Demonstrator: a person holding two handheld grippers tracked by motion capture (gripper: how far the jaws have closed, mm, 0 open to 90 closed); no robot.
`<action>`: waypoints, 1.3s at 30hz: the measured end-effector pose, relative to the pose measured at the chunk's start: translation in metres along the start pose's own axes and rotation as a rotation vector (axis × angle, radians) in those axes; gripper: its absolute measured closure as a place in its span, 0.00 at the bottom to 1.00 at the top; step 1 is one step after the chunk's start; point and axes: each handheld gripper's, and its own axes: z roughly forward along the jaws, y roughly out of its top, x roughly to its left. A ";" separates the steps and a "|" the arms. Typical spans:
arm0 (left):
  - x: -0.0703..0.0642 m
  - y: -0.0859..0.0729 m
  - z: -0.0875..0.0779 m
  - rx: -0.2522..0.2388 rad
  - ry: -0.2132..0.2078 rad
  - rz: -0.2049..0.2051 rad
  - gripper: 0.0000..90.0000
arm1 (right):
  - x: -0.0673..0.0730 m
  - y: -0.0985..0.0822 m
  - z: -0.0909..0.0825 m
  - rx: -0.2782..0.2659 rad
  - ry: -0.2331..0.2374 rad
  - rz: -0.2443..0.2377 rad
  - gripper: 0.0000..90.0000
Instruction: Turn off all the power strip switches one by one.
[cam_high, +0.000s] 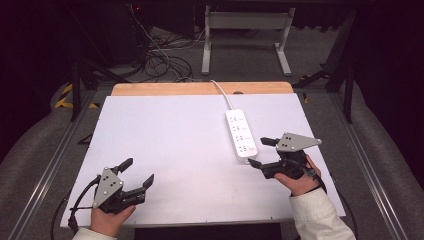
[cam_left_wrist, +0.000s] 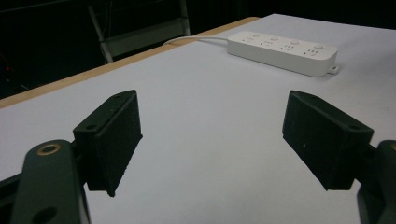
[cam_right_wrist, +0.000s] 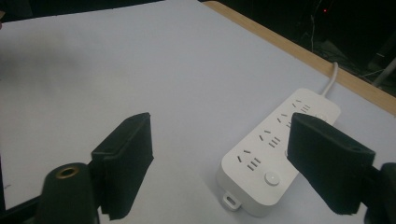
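Both jaws gape on the left hand-held gripper (cam_high: 138, 173) (seven o'clock); right hand-held gripper (cam_high: 259, 152), equally spread, nearly touches the white power strip (cam_high: 241, 134) on the table (cam_high: 175, 140).

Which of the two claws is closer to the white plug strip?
The right claw, at the near end of the power strip. The left claw sits far off by the table's near left corner.

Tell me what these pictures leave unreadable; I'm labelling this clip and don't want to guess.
- Power strip: whether anything is switched on; its buttons are too small in the high view.
- Its cord: runs past the table's far edge, so its plug end is hidden in the high view.
- Strip's far end in the right gripper view: partly covered by a jaw of the right gripper.
- Left gripper: its cable leaves the bottom edge.
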 end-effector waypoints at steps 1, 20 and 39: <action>0.000 0.000 0.000 0.000 0.000 0.000 0.22 | -0.002 0.001 0.001 0.009 0.008 0.002 0.27; 0.001 0.000 0.000 0.001 0.001 0.001 0.22 | -0.022 0.014 0.000 0.064 -0.039 0.042 0.68; 0.001 -0.001 0.002 0.004 0.004 -0.004 0.22 | -0.050 0.023 0.031 0.231 0.002 0.080 1.00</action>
